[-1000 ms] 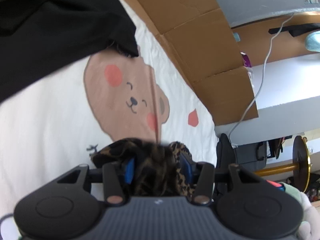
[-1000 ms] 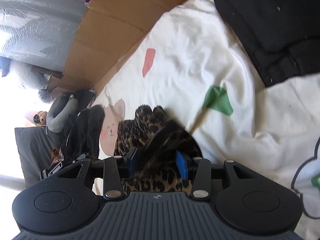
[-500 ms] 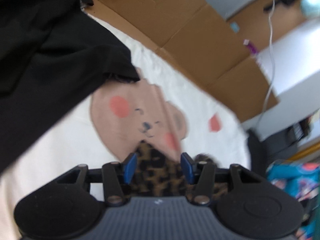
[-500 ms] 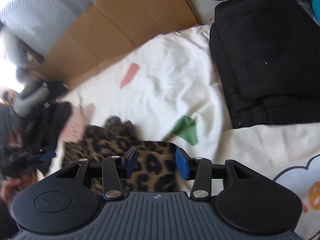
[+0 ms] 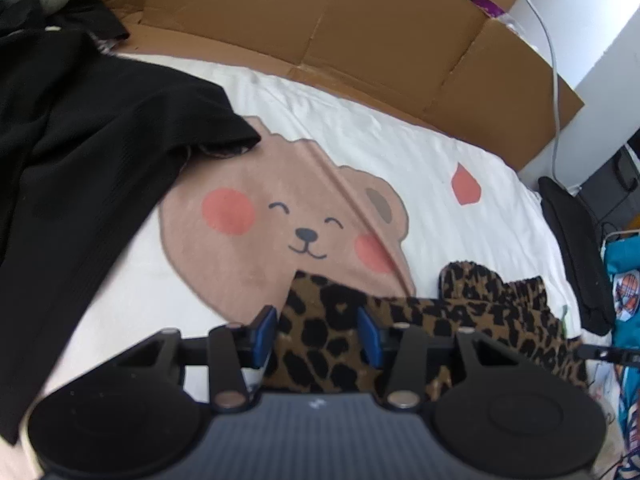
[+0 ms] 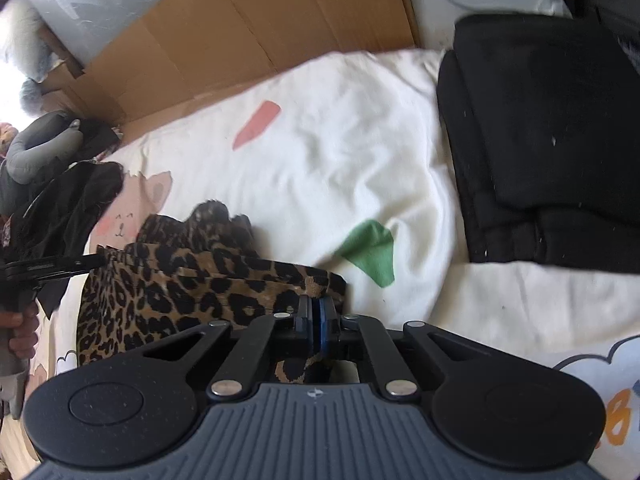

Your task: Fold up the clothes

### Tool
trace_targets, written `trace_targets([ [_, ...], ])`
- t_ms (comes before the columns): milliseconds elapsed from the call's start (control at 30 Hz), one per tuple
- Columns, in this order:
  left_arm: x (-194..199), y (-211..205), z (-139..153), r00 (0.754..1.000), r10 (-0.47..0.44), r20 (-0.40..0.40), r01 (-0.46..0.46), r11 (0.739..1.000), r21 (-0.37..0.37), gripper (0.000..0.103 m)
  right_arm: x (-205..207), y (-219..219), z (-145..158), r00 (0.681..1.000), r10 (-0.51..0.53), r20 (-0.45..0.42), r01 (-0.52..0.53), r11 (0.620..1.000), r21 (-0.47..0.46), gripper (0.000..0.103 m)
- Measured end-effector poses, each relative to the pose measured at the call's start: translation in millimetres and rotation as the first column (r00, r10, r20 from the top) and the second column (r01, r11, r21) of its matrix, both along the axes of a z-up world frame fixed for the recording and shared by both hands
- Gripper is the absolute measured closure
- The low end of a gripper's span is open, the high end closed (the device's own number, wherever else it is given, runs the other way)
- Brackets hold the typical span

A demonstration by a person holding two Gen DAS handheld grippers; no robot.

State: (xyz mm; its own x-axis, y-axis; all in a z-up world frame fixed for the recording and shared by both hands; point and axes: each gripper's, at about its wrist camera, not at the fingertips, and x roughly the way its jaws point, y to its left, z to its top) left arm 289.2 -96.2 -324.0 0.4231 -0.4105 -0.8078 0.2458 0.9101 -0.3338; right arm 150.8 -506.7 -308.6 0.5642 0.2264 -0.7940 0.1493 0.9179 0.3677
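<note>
A leopard-print garment (image 5: 460,320) lies bunched on a white bedsheet (image 5: 400,148) printed with a bear face. My left gripper (image 5: 318,332) is open, its blue pads on either side of the garment's left corner, which lies flat between them. My right gripper (image 6: 318,320) is shut on the garment's right edge (image 6: 316,284). The garment also shows in the right wrist view (image 6: 192,280), stretched between both grippers. The left gripper's tip (image 6: 52,266) shows at the left of the right wrist view.
A loose black garment (image 5: 80,152) lies on the left of the bed. A folded black garment (image 6: 540,140) lies on the right. Flattened cardboard (image 5: 340,28) stands along the far edge. A white cable (image 5: 554,80) hangs at the back right.
The right gripper has shut on the garment's edge. The left gripper has opened. The garment went from bunched up to spread wider on the bed.
</note>
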Motion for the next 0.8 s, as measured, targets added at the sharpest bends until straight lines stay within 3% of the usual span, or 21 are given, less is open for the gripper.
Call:
trace_targets([
  [267,2.6,-2.5,-9.4,1.000,-0.005,0.012,0.005,0.999,0.037,0.093,1.5,0.6,17.2,0.998,-0.013,0.063,0.014,1.000,-0.015,0.102],
  [333,0.1,-1.4,-7.2,1.000,0.001,0.023,-0.002,0.999,0.032,0.096,4.3,1.1,16.9,0.998,-0.014,0.065,0.015,1.000,-0.018,0.102],
  [567,1.7,0.6,3.3,0.997,0.026,0.078,-0.028,0.999,0.033,0.097,20.8,5.1,-3.7,0.999,-0.009,0.039,0.011,0.999,-0.050,0.102],
  [800,3.0,-4.8,-6.9,0.999,0.019,0.044,-0.023,0.997,0.072,0.090,31.3,15.5,-24.3,1.000,0.008,0.014,-0.007,0.995,-0.104,0.102],
])
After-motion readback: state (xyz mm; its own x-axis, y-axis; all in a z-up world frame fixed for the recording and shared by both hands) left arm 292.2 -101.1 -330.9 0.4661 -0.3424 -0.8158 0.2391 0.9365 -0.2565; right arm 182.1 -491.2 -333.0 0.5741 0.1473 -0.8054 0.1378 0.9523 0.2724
